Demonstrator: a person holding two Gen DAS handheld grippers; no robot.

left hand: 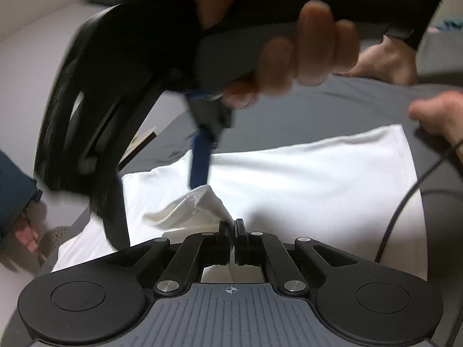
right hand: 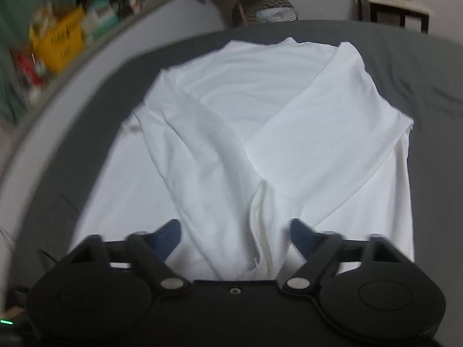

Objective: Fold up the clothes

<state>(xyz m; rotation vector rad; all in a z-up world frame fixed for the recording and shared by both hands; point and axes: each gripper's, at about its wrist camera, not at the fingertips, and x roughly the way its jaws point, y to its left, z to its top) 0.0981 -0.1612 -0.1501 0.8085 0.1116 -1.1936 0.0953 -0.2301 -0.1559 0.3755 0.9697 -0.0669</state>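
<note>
Pinching a bunched corner of the white cotton shirt (left hand: pixel 303 173) in my clamped left gripper (left hand: pixel 233 232), I hold my right gripper (right hand: pixel 234 231) parted (gripping nothing) astride its central ridge running lengthwise across the grey bedsheet (right hand: pixel 434 72).

Both grippers (left hand: pixel 233 231) (right hand: pixel 235 235) were matte black with silver pivot screws, the right one's fingertips (right hand: pixel 301 235) blue-padded, a thin black cable (left hand: pixel 405 196) trailing beside the left.

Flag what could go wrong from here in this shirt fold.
The left gripper pinches only a small tip of the white shirt, so it may slip free. The right gripper stands open around a raised ridge and might bunch the fold. Both grippers work close together and could collide.
</note>
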